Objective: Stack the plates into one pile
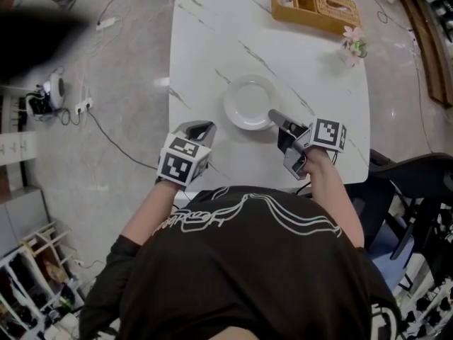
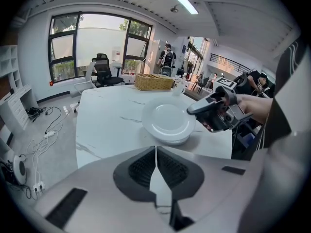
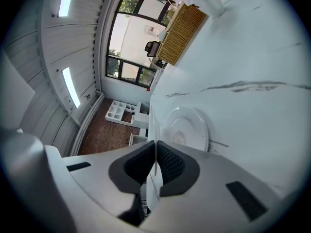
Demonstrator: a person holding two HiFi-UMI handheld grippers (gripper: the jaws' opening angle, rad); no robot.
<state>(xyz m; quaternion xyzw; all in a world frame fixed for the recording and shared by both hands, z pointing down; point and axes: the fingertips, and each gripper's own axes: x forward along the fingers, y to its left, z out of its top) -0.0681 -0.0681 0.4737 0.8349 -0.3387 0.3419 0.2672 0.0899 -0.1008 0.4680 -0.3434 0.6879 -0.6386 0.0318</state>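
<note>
white marble counter (image 1: 212, 44). nearest, the left gripper (image 1: 202, 127) is closed tight with nothing in it. the right gripper (image 1: 276, 114) is closed and empty too, its tip just by the rim of the plates (image 1: 248, 101). they sit in one pile mid counter. a basket (image 1: 315, 6) sits far back.

The table (image 1: 205, 48) lies bare around the plates (image 1: 249, 103); basket (image 1: 315, 7) and flowers (image 1: 352, 44) block its far corner.
</note>
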